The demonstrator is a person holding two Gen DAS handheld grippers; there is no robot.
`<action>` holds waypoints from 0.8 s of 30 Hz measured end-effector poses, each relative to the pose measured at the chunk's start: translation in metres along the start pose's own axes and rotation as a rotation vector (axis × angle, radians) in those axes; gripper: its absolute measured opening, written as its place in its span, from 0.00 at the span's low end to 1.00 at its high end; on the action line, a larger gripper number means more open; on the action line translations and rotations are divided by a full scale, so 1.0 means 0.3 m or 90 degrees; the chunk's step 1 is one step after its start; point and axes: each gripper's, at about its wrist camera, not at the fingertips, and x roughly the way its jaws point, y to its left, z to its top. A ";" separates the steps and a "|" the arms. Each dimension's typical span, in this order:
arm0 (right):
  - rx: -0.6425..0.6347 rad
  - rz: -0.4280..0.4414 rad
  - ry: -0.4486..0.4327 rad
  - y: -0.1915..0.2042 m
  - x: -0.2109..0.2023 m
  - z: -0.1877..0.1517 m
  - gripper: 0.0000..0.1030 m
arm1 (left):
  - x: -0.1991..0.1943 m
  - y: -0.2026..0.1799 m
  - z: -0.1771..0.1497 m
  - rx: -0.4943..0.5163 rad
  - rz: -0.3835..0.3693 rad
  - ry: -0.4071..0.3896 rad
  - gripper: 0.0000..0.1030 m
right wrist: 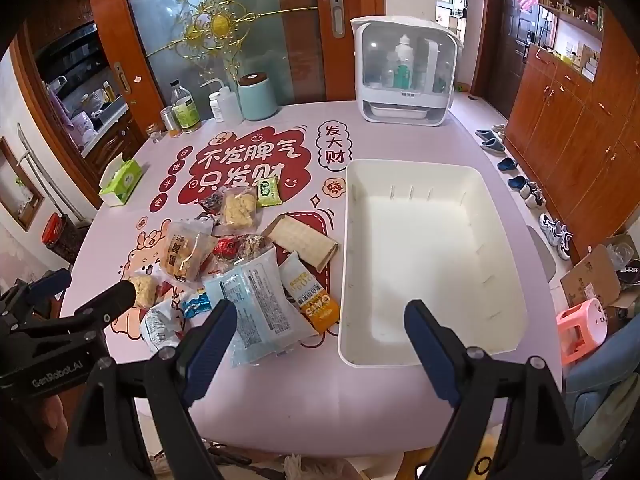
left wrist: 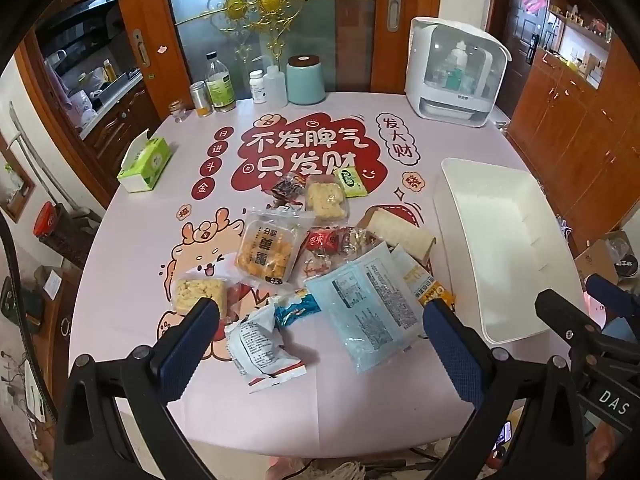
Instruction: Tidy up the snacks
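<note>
Left tongs (left wrist: 316, 344): spread wide, nothing between the pads, angled down over the near edge of the bench (left wrist: 120, 208). Right tongs (right wrist: 320, 344): also released and empty, hovering at the near left corner of the white bin (right wrist: 516, 280).

Key relation — the snack pile (left wrist: 304, 248) lies directly ahead of the left tongs and to the left of the right tongs; the bin sits just to the pile's right. Left tongs are nearer the pile, right tongs nearer the bin. Closest pieces to the left tongs: a crumpled white wrapper (left wrist: 260, 344) between the pads' line of sight, and a large pale-blue packet (left wrist: 360, 304), long axis running away from the tongs and slightly leftward. An orange-and-white oat sachet (right wrist: 310, 292) lies just beside the bin wall, the easiest reach for the right side.

Bin is empty, so judged status: sorting not yet begun.

Surroundings — green tissue box (left wrist: 146, 164) at far left, bottles and a teal canister (left wrist: 306, 80) along the back edge, a white cabinet appliance (left wrist: 456, 72) at back right; all well apart from the pile.

Obstruction: packets overlap, so a grab at the blue packet may drag neighbours. The bin's near wall stands between pile and bin floor; anything carried needs lifting over it.
</note>
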 end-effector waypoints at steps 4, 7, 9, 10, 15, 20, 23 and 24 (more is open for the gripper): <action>0.001 0.000 0.000 -0.003 0.016 -0.005 0.84 | -0.005 -0.013 0.004 0.004 -0.005 -0.003 0.98; 0.001 0.001 0.001 -0.007 0.015 -0.005 0.84 | -0.007 -0.020 0.004 0.008 -0.007 -0.004 0.98; 0.001 0.001 0.001 -0.010 0.016 -0.006 0.84 | -0.007 -0.021 0.005 0.006 -0.007 -0.003 0.98; 0.001 0.002 0.001 -0.010 0.017 -0.007 0.84 | -0.006 -0.022 0.004 0.006 -0.006 -0.002 0.98; 0.002 0.003 0.002 -0.015 0.015 -0.006 0.84 | -0.007 -0.031 -0.006 0.007 -0.001 0.002 0.98; 0.003 0.004 0.003 -0.011 0.013 -0.004 0.84 | -0.006 -0.031 -0.011 0.006 -0.001 0.001 0.98; 0.002 0.006 0.003 -0.014 0.019 -0.011 0.84 | -0.006 -0.033 -0.018 0.004 -0.002 0.003 0.98; 0.002 0.005 0.003 -0.013 0.020 -0.012 0.84 | -0.004 -0.026 -0.022 0.002 -0.002 0.004 0.98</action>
